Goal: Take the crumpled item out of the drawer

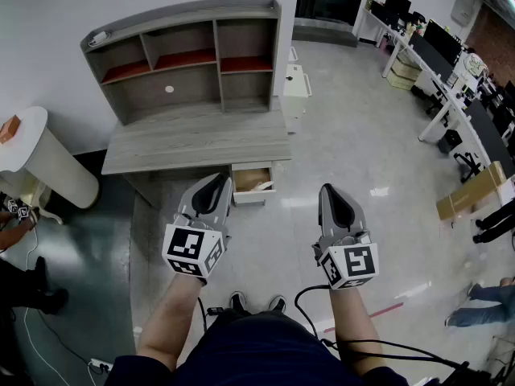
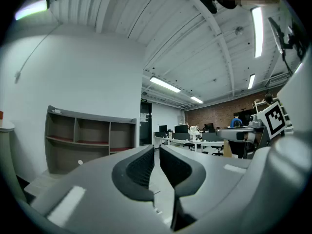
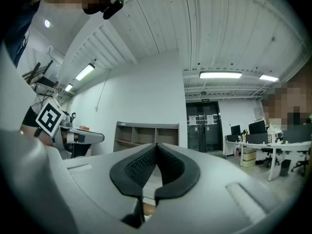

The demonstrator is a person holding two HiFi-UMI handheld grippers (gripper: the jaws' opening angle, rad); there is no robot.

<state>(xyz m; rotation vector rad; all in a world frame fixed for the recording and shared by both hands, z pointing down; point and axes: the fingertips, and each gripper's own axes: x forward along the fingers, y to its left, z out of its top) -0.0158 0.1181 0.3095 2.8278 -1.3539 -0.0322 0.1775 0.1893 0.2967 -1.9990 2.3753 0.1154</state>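
the crumpled item (image 1: 261, 185) lay in the open drawer (image 1: 251, 198), which stood pulled out below the right end of the grey tabletop (image 1: 193, 139). in the head view it sat ahead of and between the two tongs, nearer the left tongs (image 1: 216, 185) (image 2: 156, 149), whose tips showed just left of the drawer's side. the right tongs (image 1: 331, 193) (image 3: 156, 145) were further off to the right, over bare floor (image 1: 378, 135). neither touched the item or the drawer.

the left tongs stood only a narrow slit apart with nothing between the ribbed pads. the right tongs were closed pad to pad at the tips and empty. both pointed level toward the desk.

the item looked pale, beige-white and rumpled against the brown drawer bottom; it was too small to tell what it was made of.

a hutch shelf (image 1: 189, 55) with open compartments rose from the back of the tabletop against the white wall. the drawer's front edge faced the person, with open shiny floor before it and to its right. a white round stand (image 1: 44, 163) stood well apart to the left. office desks with monitors (image 1: 434, 51) and a cardboard box (image 1: 471, 191) lay far to the right.
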